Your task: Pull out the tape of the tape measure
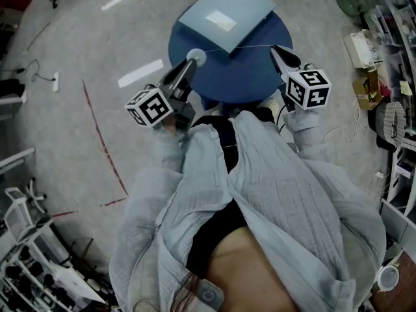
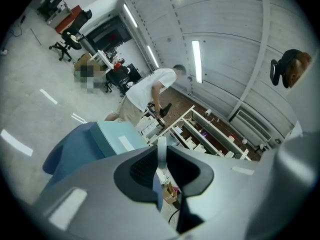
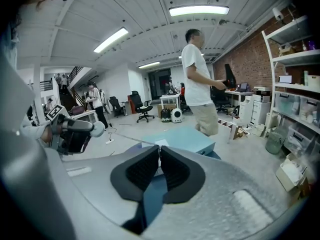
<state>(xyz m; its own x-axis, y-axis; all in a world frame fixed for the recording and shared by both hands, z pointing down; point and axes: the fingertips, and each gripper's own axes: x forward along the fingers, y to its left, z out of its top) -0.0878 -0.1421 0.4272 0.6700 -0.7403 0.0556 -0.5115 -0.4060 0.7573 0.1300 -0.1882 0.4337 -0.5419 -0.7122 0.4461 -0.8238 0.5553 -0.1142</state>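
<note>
Left tool (image 1: 192,64) level, tight on tape measure (image 1: 197,56) — right tool (image 1: 275,49) seemingly tight on tape (image 1: 240,47)

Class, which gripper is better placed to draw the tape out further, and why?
Right. The right gripper pinches the free end of the thin white tape and can draw away. The left gripper only anchors the round grey tape measure case.

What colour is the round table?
Dark blue; the table shows best in the head view.

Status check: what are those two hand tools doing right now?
Left gripper shut on tape measure. Right gripper shut on tape, stretched between both. Nothing blocking the tape.
</note>
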